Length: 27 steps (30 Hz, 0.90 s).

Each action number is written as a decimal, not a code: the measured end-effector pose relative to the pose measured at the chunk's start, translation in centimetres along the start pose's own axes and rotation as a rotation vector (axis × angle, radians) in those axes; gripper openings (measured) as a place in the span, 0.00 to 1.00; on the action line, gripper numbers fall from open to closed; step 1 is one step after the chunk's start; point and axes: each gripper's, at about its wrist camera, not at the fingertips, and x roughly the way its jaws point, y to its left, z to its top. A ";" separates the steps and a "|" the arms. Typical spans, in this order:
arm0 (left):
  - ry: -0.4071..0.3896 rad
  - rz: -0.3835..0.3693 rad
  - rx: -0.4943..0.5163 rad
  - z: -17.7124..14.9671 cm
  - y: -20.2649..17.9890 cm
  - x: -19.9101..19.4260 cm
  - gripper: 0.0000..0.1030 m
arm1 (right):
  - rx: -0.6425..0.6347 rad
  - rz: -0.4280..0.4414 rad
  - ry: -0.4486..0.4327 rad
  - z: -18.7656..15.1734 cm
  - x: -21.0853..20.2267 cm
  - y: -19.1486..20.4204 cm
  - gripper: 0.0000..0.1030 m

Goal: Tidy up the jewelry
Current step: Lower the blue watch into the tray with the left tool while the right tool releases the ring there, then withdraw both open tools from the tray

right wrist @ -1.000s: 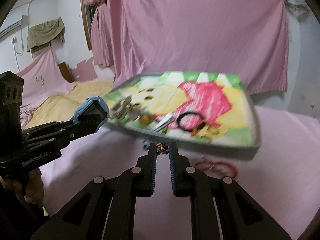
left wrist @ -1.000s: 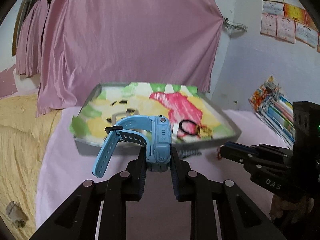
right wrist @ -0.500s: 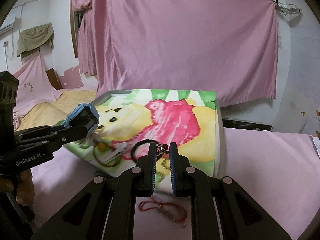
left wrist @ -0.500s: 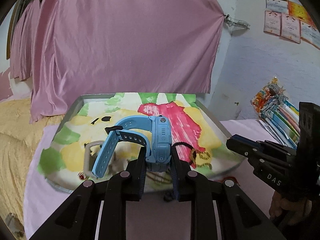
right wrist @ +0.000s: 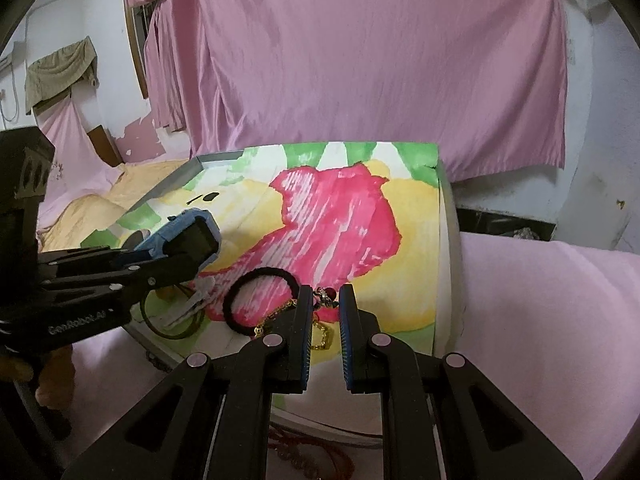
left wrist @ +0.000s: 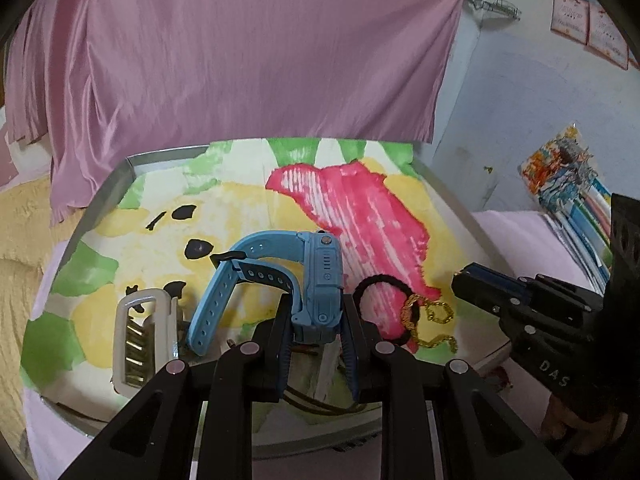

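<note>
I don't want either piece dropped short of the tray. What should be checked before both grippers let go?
1. Left gripper clamped on the blue plastic smartwatch: ok.
2. Right gripper pinching the small red-beaded trinket: ok.
3. Both grippers over the metal tray with the cartoon-bear liner: ok.
4. Watch's drop spot clear of the white hair claw: cannot tell.
5. Trinket clear of the black hair tie and gold chain: not ok.

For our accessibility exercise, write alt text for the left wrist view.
The left gripper grips a light blue plastic smartwatch by its case above a metal tray with a cartoon-print liner. On the liner lie a black hair tie, gold chain and white hair clip.
</note>
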 end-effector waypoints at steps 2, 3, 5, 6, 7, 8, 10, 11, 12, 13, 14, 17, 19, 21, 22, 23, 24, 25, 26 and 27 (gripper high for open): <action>0.015 0.005 0.004 0.0 0.0 0.5 0.20 | 0.002 0.001 0.016 0.1 0.5 0.0 0.11; 0.022 0.005 0.004 0.0 0.0 0.6 0.20 | 0.002 0.000 0.022 0.1 0.7 0.0 0.11; 0.034 0.004 0.004 0.0 0.0 0.9 0.20 | 0.001 0.000 0.039 0.1 1.0 0.1 0.11; 0.041 0.004 0.005 0.0 0.0 1.0 0.20 | 0.000 0.000 0.049 0.1 1.3 0.1 0.11; 0.047 0.003 0.005 0.0 0.0 1.1 0.20 | -0.002 0.001 0.057 0.1 1.4 0.1 0.11; 0.048 0.003 0.006 0.0 0.0 1.2 0.20 | -0.004 0.000 0.065 0.1 1.6 0.2 0.11; 0.050 0.006 0.010 0.0 0.0 1.3 0.20 | -0.008 -0.002 0.075 0.1 2.0 0.3 0.11; 0.050 0.005 0.012 0.0 0.0 1.3 0.20 | -0.009 -0.002 0.079 0.1 2.0 0.3 0.11; 0.051 0.003 0.011 -0.1 0.0 1.3 0.21 | -0.011 -0.005 0.085 0.1 2.1 0.3 0.11; 0.053 -0.002 0.008 -0.1 0.0 1.3 0.22 | -0.013 -0.007 0.088 0.0 2.1 0.4 0.11; 0.054 -0.005 0.007 -0.1 0.0 1.3 0.22 | -0.016 -0.008 0.092 0.1 2.3 0.5 0.11; 0.051 -0.003 0.005 -0.1 0.0 1.4 0.25 | -0.015 -0.006 0.096 0.1 2.3 0.5 0.15; 0.046 -0.003 -0.001 -0.1 0.1 1.3 0.25 | -0.014 -0.001 0.095 0.0 2.2 0.5 0.17; 0.042 -0.004 -0.006 -0.1 0.1 1.2 0.26 | -0.014 0.005 0.089 -0.1 2.1 0.6 0.19; 0.040 -0.003 -0.007 -0.1 0.1 1.1 0.27 | -0.014 0.008 0.085 -0.1 2.0 0.6 0.22; 0.034 0.000 -0.008 -0.1 0.1 1.0 0.28 | -0.013 0.009 0.076 -0.1 1.8 0.7 0.24; 0.024 0.000 -0.011 0.0 0.2 0.8 0.30 | -0.013 0.010 0.067 -0.2 1.6 0.7 0.25; 0.019 -0.003 -0.014 0.0 0.2 0.7 0.31 | -0.012 0.007 0.060 -0.2 1.4 0.7 0.26; 0.009 -0.006 -0.018 0.0 0.3 0.4 0.31 | -0.008 0.000 0.050 -0.2 1.2 0.6 0.27; 0.000 -0.008 -0.020 0.1 0.4 0.2 0.31 | -0.002 -0.007 0.038 -0.2 0.9 0.6 0.28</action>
